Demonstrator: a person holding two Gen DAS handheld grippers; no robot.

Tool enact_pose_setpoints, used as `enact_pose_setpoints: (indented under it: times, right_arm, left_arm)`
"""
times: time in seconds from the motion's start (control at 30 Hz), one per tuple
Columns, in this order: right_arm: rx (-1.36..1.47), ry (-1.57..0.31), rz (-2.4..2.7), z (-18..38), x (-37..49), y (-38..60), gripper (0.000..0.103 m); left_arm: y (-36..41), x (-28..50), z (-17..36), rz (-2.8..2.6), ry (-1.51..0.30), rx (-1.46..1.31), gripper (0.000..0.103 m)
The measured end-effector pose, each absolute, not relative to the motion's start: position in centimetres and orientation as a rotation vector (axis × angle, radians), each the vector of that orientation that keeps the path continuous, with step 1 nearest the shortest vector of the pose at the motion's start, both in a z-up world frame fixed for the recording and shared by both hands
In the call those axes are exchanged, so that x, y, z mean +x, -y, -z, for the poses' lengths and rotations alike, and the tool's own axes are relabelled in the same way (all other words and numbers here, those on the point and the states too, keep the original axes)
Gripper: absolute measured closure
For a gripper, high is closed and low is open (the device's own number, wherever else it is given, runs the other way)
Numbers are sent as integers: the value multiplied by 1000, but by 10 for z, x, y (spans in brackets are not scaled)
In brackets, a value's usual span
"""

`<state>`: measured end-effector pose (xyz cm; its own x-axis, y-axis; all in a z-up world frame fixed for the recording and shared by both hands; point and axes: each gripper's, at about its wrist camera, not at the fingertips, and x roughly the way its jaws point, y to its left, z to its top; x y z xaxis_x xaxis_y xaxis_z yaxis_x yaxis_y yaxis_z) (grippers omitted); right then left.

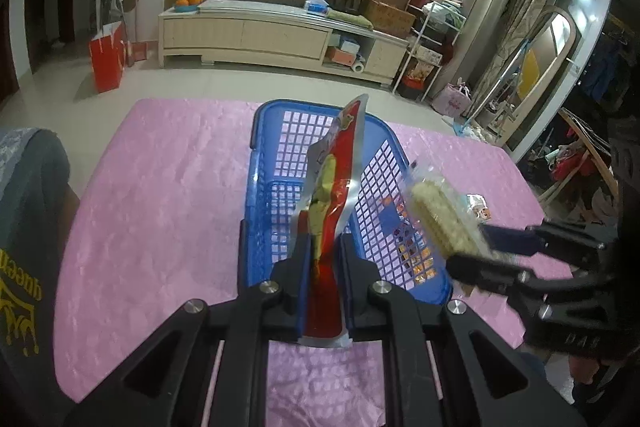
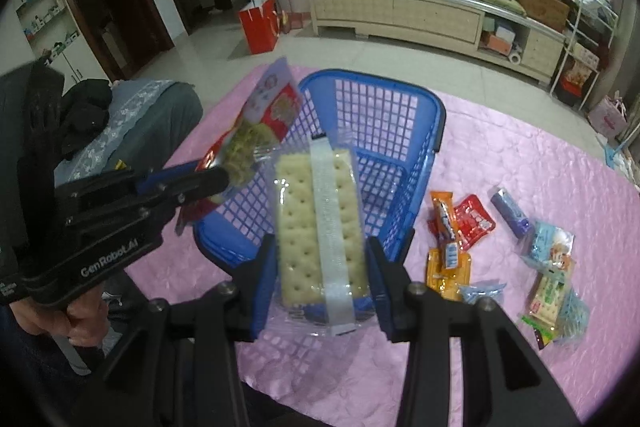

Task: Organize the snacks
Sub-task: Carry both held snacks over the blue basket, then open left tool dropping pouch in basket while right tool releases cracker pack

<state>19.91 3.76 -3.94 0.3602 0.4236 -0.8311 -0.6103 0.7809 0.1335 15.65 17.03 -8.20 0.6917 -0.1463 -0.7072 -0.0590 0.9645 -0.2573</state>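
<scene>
A blue plastic basket (image 1: pixel 280 163) stands on the pink tablecloth; it also shows in the right wrist view (image 2: pixel 400 131). My left gripper (image 1: pixel 325 247) is shut on a red and silver snack packet (image 1: pixel 340 163), held edge-on above the basket's near end. The packet shows in the right wrist view (image 2: pixel 268 115) too. My right gripper (image 2: pixel 322 247) is shut on a clear pack of crackers (image 2: pixel 320 223), held over the basket's near right rim. That pack shows in the left wrist view (image 1: pixel 440 215), with the right gripper (image 1: pixel 476 251) behind it.
Several loose snack packets lie on the tablecloth (image 2: pixel 520 155) right of the basket: orange ones (image 2: pixel 444 259), a red one (image 2: pixel 476 219), a purple bar (image 2: pixel 512 213) and light blue ones (image 2: pixel 552 255). A grey cushion (image 2: pixel 140 115) sits at the table's left.
</scene>
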Motion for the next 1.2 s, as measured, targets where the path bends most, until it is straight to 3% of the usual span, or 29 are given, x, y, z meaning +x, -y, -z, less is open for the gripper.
enact_pose_setpoints:
  times: [0.3,0.37,0.43,0.7,0.77,1.2]
  right_arm:
    - [-200,-1017,-625,41,210,-17,55]
    - [-197,-1017,-622,41,210,-14,55]
    - [-189,-1018,-620,40,210,-10,55]
    - [-182,-1022,-622,39,213,-7,55]
    - [-190,-1021,-625,40,214,-11,55]
    - [-304,-1041,-676,62,219,-81,55]
  left_arm:
    - [-152,188,93,63,-854,-188,88]
    - [-155,192,99,50,-871,-211,83]
    - [-157,193,104,15,-885,-231,66]
    - [-158,169,103,25,-894,-273,55]
    - [-160,163,97,23,-882,-260,48]
    - [-203,147,94,-76,-871,-241,43]
